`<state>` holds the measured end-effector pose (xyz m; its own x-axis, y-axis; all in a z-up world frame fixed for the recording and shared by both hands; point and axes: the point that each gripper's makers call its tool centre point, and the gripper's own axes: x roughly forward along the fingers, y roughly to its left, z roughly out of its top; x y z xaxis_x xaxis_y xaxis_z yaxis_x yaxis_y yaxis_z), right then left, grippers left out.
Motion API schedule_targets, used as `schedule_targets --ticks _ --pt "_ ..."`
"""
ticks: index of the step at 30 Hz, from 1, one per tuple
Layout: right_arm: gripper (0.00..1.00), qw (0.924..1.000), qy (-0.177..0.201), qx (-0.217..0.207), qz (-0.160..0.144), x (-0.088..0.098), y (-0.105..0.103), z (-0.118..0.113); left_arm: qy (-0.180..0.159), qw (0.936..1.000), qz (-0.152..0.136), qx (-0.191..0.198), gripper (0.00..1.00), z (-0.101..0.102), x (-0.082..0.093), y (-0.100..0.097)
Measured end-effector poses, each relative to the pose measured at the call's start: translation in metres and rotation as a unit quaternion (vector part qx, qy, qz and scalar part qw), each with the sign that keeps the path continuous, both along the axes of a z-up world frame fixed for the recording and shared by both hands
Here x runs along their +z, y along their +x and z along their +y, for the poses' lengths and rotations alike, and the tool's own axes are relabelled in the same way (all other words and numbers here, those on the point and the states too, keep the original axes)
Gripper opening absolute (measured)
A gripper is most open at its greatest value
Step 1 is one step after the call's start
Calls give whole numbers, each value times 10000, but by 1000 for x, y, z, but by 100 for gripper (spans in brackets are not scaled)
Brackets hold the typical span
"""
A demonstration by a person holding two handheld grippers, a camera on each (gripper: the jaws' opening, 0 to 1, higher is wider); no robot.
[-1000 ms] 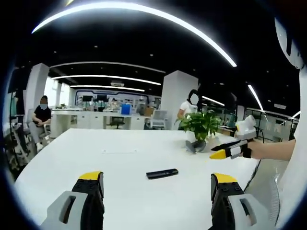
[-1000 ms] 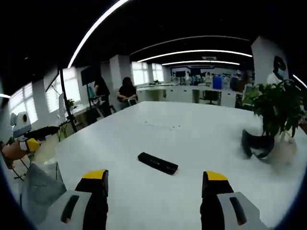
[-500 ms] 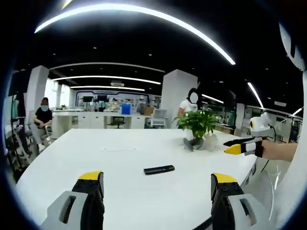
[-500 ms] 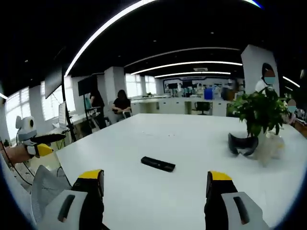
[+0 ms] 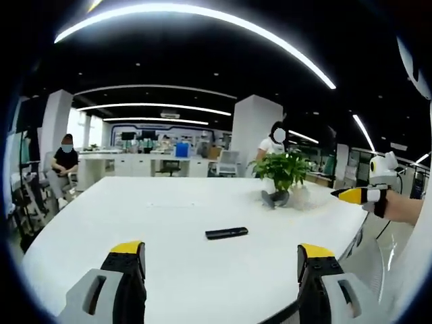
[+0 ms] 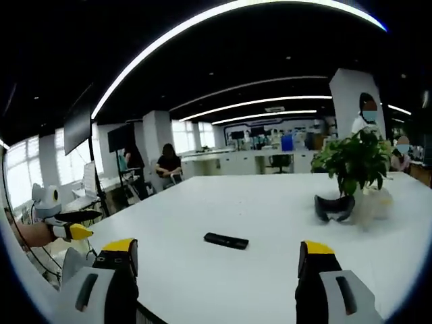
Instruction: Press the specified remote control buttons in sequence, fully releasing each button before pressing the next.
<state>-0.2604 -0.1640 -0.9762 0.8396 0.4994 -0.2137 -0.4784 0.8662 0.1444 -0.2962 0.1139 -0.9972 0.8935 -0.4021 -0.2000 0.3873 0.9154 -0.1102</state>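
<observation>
In the left gripper view, a seated person [image 5: 66, 158] is at the far left beyond the white table [image 5: 135, 223]. The left gripper [image 5: 221, 260] is empty, its yellow-tipped jaws spread wide at the bottom. The black remote control [image 5: 226, 233] lies flat on the table between the jaws and well ahead of them, touched by nothing. It looks smaller and farther off than a second ago, and more of the table's near edge shows: the camera has pulled back. Right of the remote stands a potted plant [image 5: 285, 172] with a dark headset-like object [image 5: 275, 198] at its base. At the far right edge the right gripper [image 5: 356, 196] is off the table's edge, jaws nearly together, farther right than before. In the right gripper view its own jaws stand wide apart and empty, so it is open; the left gripper [image 6: 67, 226] shows at the left edge and the remote control [image 6: 226, 240] lies mid-table
</observation>
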Motion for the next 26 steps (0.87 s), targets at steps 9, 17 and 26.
schedule_targets --ticks 9,17,26 --pt "99 9999 94 -107 92 -3 -8 -3 -24 10000 6 39 97 4 1 -1" --pt "99 9997 50 25 218 -11 -14 9 -78 9999 -2 66 97 8 4 -6" --pt "95 9995 -36 111 305 -15 -15 11 -140 9998 -13 115 97 11 4 -11"
